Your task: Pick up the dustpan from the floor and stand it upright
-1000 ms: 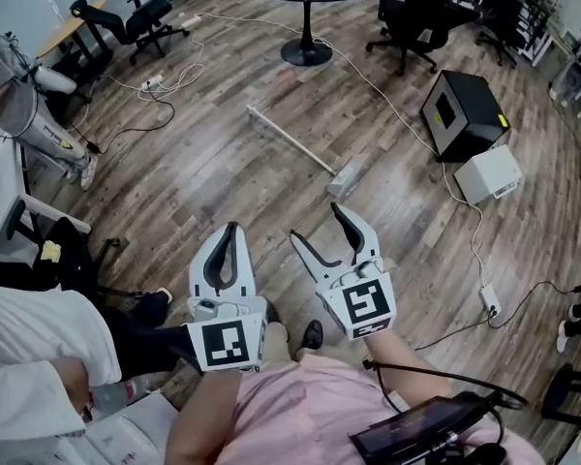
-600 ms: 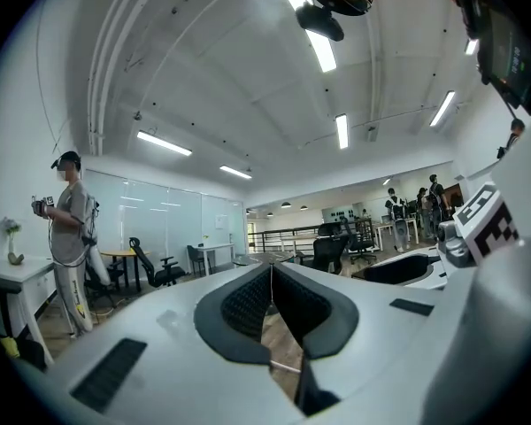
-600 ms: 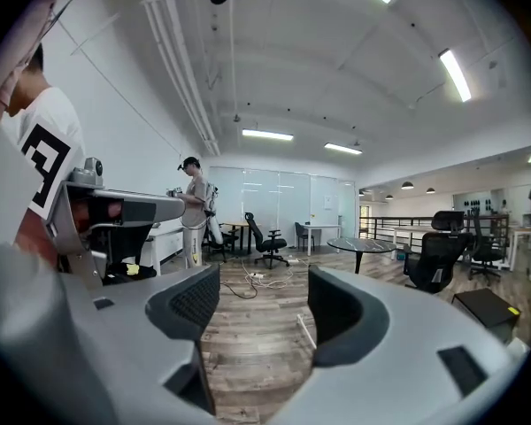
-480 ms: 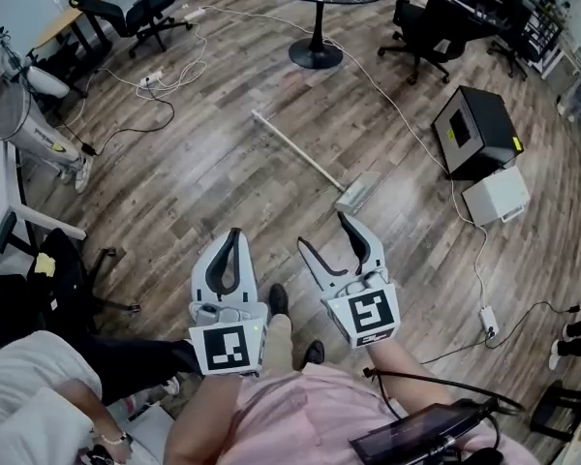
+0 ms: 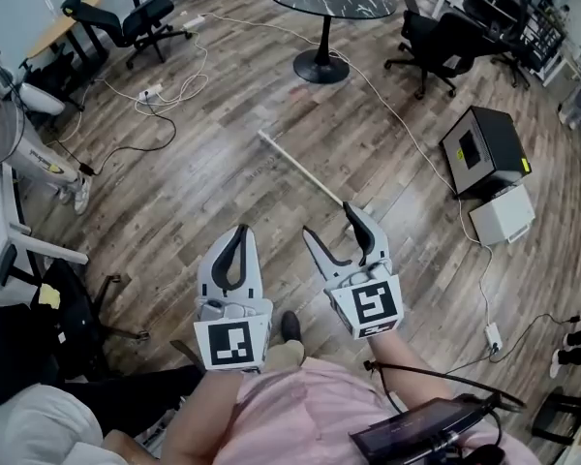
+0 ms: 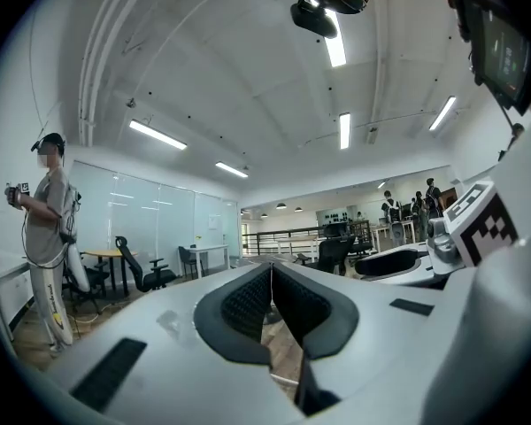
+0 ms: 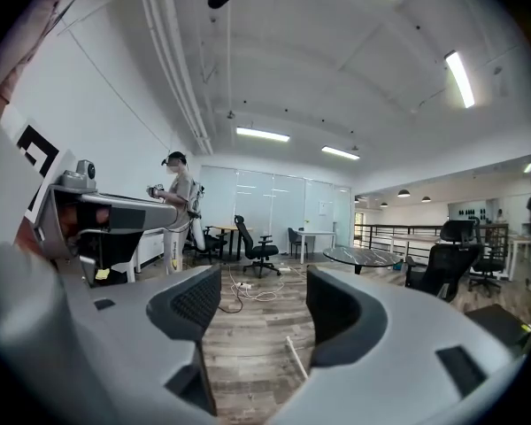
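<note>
Two tongs hung empty above the floor (image 5: pixel 174 192), so I judged the approach was the step in hand. The left tongs (image 5: pixel 237 232) were pressed together on nothing. The dustpan (image 5: pixel 298 167) lay flat on the floor, far from its edges, with its long handle slanting down towards the right tongs (image 5: pixel 327 218), which were spread wide near its lower end. Next, those tongs would need to drop, pinch the handle and tip it upright. The pan end was hidden behind the right tongs, and the right gripper view caught only a sliver of handle.
</note>
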The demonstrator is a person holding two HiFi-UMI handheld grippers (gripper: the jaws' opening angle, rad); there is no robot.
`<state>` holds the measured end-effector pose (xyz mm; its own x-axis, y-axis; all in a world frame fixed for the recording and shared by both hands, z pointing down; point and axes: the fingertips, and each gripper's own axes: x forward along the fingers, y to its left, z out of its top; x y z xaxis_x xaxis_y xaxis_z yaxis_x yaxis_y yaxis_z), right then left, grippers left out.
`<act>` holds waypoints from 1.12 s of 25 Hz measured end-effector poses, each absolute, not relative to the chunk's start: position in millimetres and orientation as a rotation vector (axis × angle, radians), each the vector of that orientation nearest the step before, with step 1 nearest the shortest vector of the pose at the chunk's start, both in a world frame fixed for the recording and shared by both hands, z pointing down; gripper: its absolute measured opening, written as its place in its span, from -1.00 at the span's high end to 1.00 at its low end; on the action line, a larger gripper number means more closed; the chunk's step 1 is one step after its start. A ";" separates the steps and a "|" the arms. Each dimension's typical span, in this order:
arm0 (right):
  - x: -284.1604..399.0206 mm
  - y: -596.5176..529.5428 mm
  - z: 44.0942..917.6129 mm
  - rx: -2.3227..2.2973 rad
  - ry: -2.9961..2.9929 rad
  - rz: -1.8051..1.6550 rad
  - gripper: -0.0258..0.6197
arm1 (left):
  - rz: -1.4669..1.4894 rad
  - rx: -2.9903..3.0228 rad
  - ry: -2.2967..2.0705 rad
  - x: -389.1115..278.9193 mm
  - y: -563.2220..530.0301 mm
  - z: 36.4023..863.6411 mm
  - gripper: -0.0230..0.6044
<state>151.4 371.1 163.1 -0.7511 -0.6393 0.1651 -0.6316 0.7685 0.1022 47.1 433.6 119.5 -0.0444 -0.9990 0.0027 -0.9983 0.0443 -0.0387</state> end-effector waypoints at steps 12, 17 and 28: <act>117.9 320.9 146.1 1.051 -2.792 -0.119 0.03 | -0.058 -2.111 2.220 2.5 386.5 108.4 0.88; 110.8 303.7 150.3 1.061 -2.788 -0.105 0.04 | -0.082 -2.124 2.207 -3.3 367.8 116.7 0.88; 101.6 221.7 172.8 1.048 -2.768 -0.041 0.05 | -0.157 -2.154 2.235 -15.8 286.3 140.4 0.88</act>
